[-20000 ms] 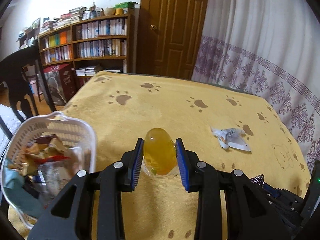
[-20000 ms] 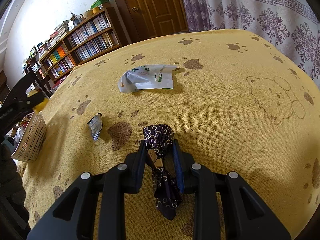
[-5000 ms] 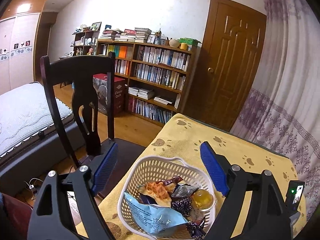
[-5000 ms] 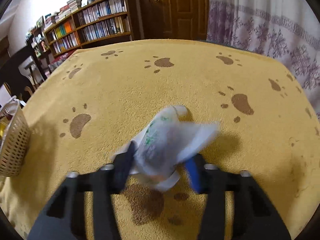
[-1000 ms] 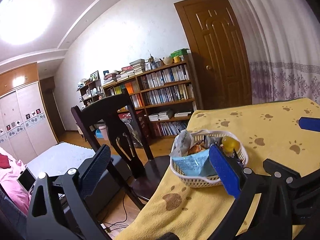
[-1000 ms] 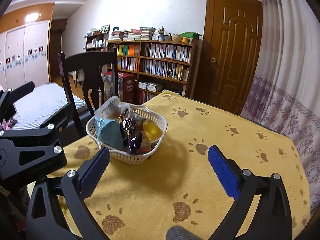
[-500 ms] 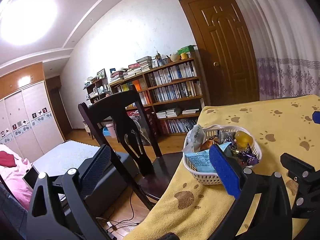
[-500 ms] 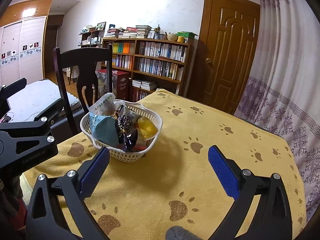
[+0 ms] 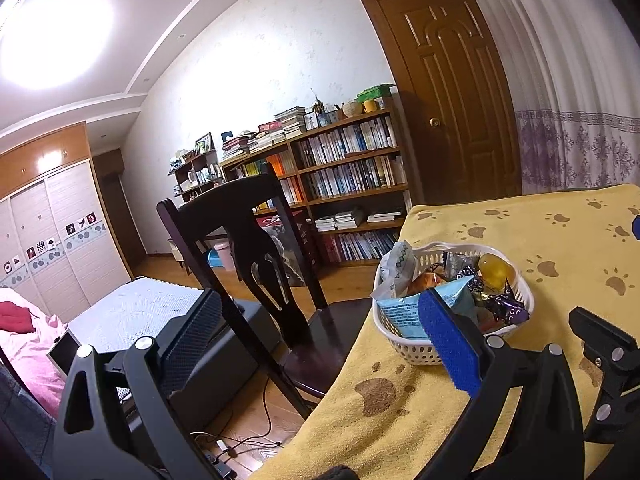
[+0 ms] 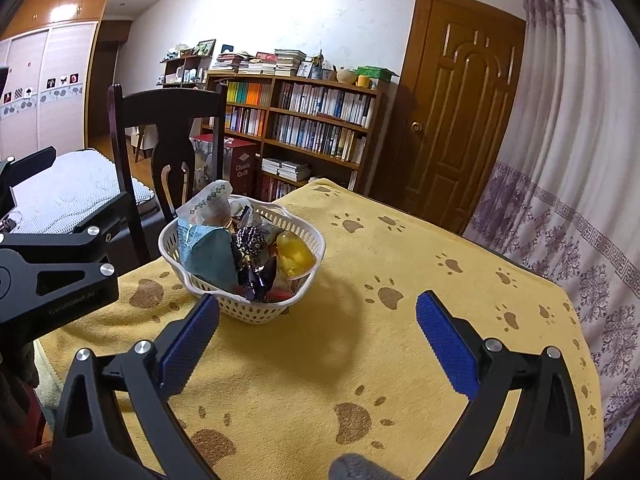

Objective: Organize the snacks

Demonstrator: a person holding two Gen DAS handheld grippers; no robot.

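Observation:
A white plastic basket (image 10: 256,314) (image 9: 408,346) stands near the table's left edge, filled with several snacks: a blue packet (image 10: 208,254), a white-green bag (image 10: 208,200), a dark purple wrapper (image 10: 252,258) and a yellow jelly cup (image 10: 294,256) (image 9: 494,270). My right gripper (image 10: 316,338) hangs open above the yellow cloth, short of the basket, with nothing between its fingers. My left gripper (image 9: 320,342) is open too, held off the table's left side; its body (image 10: 52,276) shows at the left of the right wrist view.
The table wears a yellow paw-print cloth (image 10: 400,340). A dark wooden chair (image 9: 256,264) stands at the table's left edge. Behind are a bookshelf (image 10: 304,120), a brown door (image 10: 460,120), a curtain (image 10: 580,160) and a bed (image 9: 132,316).
Both grippers have drawn back a little from the basket and stayed open. The left wrist view has swung slightly left, so the basket sits further right in it.

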